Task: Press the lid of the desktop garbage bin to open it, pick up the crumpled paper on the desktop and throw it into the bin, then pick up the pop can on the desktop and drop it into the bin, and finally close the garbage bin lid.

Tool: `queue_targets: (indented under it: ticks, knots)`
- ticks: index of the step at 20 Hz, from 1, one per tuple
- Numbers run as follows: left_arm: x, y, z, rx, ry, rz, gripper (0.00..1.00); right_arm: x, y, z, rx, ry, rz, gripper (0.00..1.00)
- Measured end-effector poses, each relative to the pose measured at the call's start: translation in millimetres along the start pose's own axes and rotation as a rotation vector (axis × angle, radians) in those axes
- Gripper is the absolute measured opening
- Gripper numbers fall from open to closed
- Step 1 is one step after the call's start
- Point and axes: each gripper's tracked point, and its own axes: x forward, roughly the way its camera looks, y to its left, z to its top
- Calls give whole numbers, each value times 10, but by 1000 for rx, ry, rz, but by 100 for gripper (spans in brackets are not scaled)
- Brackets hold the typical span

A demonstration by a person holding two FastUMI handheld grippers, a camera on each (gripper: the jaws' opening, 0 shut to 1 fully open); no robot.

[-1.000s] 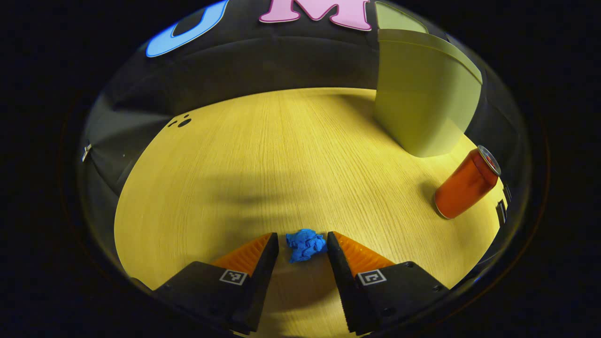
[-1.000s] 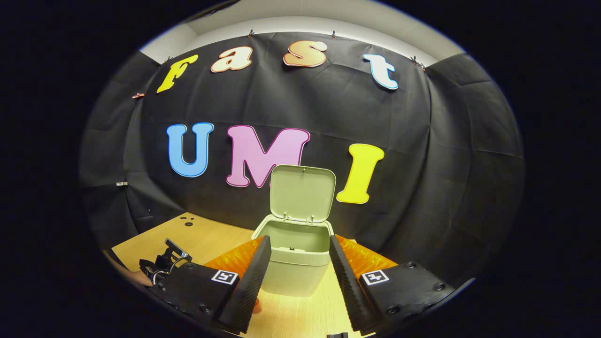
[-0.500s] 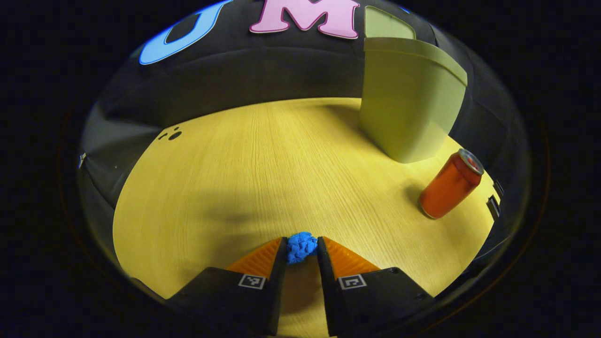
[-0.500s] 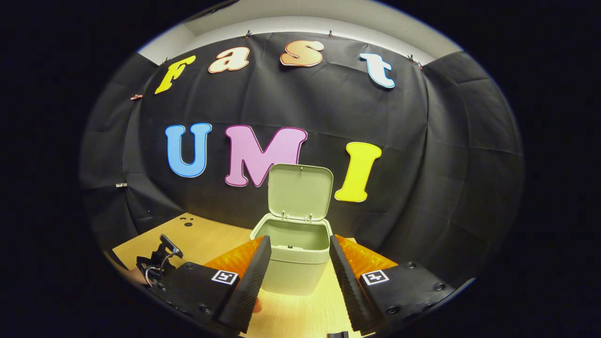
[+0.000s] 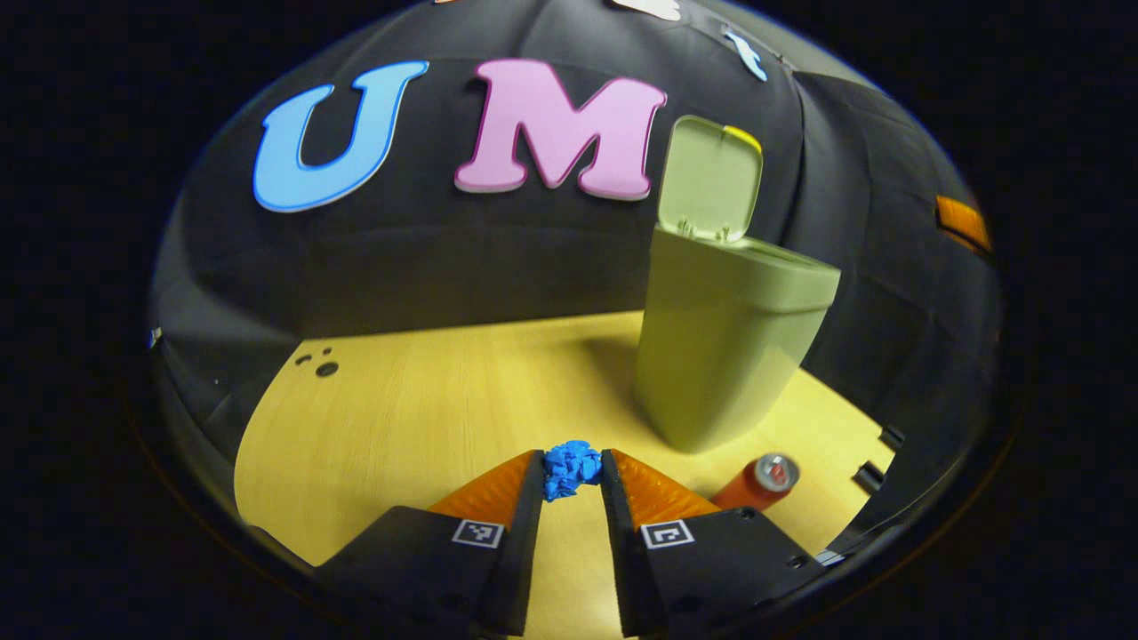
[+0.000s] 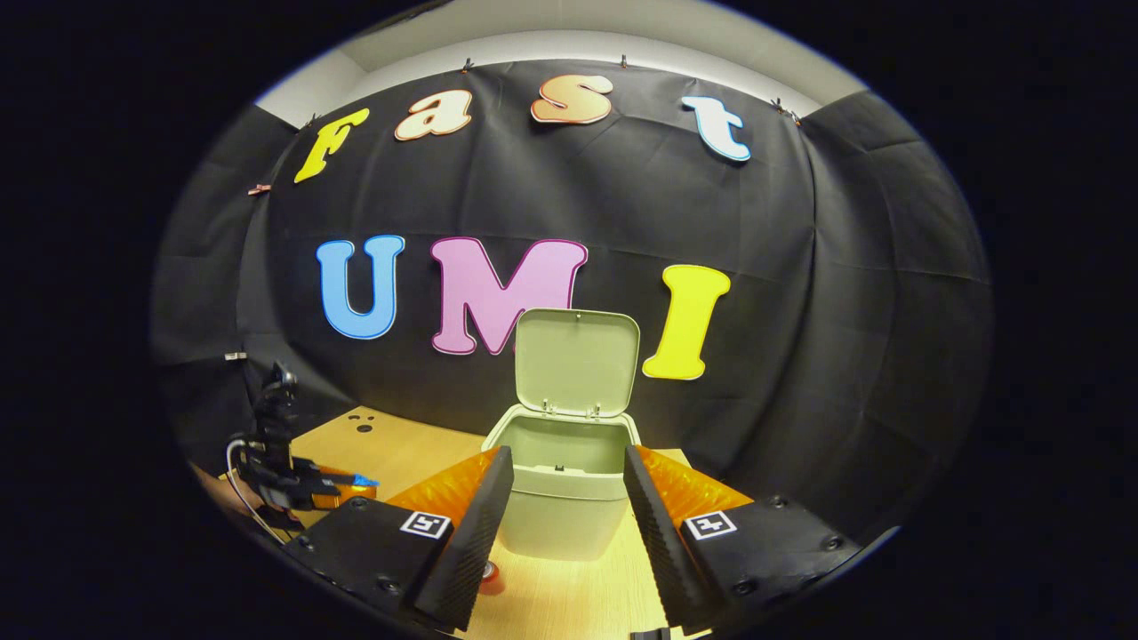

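In the left gripper view, my left gripper (image 5: 571,471) is shut on the blue crumpled paper (image 5: 571,467) and holds it above the wooden desktop (image 5: 427,409). The pale green bin (image 5: 725,347) stands to the right with its lid (image 5: 711,182) up. The orange pop can (image 5: 756,484) stands near the bin's foot, partly behind my right finger. In the right gripper view, my right gripper (image 6: 564,498) is open and faces the open bin (image 6: 564,489), whose lid (image 6: 578,360) stands upright. The left gripper (image 6: 293,476) shows at far left with the blue paper (image 6: 360,483) at its tip. A bit of the can (image 6: 489,578) peeks out low.
The black cloth wall runs close behind the bin. Small dark holes (image 5: 320,364) mark the desktop's far left corner. The desktop's right edge (image 5: 876,444) lies just beyond the bin and can.
My left gripper shut on the blue paper, then lifted and tilted up, so the bin's open top and lid came into view. The right gripper has hardly moved.
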Motion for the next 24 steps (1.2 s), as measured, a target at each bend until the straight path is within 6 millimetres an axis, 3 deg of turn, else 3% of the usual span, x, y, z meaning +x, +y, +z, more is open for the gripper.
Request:
queue_targets:
  ticks: [6,11,17,20,24]
  knots:
    - [109,-582,1032,-5,-153,-170,42,-74,-99,21,-10,-6,-21,80]
    - [233,-1029,1617,23,-234,-283,42,-197,-270,-7,5,-5,-60,80]
    - [525,-1390,1871,55,-257,-328,41,-318,-460,-41,15,-2,-111,80]
    - [659,-1556,1843,60,-247,-355,42,-366,-527,-74,24,0,-125,80]
    - [879,-1630,1707,72,-195,-340,42,-402,-612,-124,39,2,-144,80]
